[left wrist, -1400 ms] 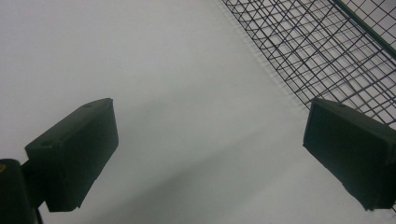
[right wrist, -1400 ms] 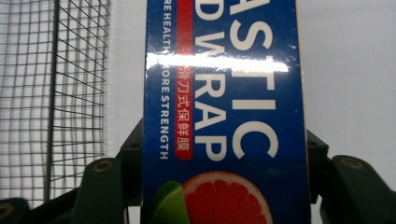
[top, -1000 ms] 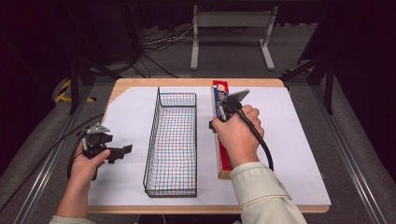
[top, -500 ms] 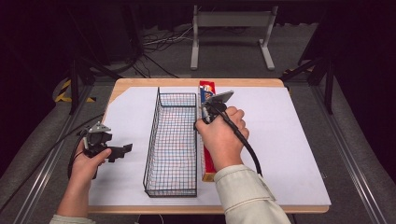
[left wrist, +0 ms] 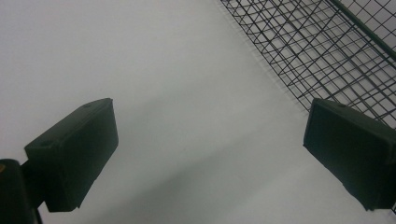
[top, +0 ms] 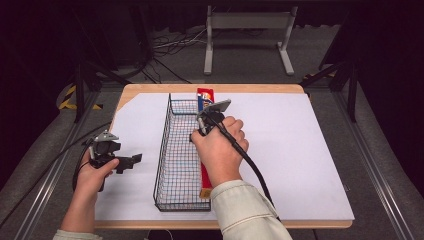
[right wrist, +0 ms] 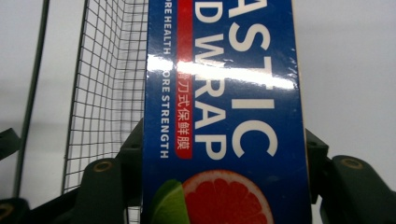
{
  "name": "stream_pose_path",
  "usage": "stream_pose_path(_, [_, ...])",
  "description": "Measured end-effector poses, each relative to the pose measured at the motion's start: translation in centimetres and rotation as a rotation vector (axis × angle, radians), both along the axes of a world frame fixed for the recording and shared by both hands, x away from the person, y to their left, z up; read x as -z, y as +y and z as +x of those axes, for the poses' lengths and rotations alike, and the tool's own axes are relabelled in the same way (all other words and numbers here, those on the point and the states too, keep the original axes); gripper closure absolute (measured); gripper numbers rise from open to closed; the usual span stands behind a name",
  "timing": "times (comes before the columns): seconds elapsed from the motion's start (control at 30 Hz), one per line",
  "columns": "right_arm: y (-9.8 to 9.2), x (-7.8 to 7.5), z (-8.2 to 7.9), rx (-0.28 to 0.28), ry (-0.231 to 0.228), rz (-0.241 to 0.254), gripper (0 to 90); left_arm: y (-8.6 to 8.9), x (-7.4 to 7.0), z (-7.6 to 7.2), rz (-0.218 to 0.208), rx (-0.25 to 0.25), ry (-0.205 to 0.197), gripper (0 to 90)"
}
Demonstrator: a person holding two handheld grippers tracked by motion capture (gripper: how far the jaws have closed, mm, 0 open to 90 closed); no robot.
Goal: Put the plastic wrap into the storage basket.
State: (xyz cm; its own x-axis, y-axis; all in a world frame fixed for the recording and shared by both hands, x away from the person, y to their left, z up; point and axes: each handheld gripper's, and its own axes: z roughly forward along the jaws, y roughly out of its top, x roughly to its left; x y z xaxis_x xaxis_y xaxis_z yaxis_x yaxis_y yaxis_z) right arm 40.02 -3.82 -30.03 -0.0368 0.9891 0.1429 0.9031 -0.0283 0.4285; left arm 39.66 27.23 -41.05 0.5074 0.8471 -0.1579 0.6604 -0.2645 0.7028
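Note:
A long plastic wrap box (top: 205,96), red outside with a blue printed face (right wrist: 224,93), is held lengthwise over the right wall of the black wire basket (top: 181,150). My right gripper (top: 202,126) is shut on the box across its width, with a jaw pressed against each long side. In the right gripper view the basket's mesh (right wrist: 107,84) lies just left of the box. My left gripper (top: 131,161) rests low over the white sheet left of the basket. Its jaws stand wide apart (left wrist: 210,154) with nothing between them, and the basket wall (left wrist: 327,51) is beyond.
A white sheet (top: 300,150) covers the wooden table (top: 150,90). A grey metal stand (top: 250,30) and cables lie on the floor behind the table. Dark rails run along both sides.
My right hand has carried the box leftward, from the open sheet to the basket's right wall. The left hand has kept still.

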Motion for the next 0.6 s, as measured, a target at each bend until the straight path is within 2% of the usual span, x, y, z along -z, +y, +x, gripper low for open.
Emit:
stream_pose_path(0.2, [1.1, -0.2, -0.1, 0.011, -0.018, 0.006, 40.5, -0.1, -0.1, 0.0, -0.003, 0.005, -0.005, 3.8])
stream_pose_path(0.33, [1.8, -0.1, -0.2, 0.022, -0.013, 0.024, 40.5, -0.1, 0.0, -0.1, -0.004, 0.005, -0.004, 3.8])
stream_pose_path(0.6, [2.8, 0.6, 0.0, 0.028, -0.029, 0.007, 40.5, 0.0, 0.0, 0.0, -0.005, 0.001, -0.005, 3.8])
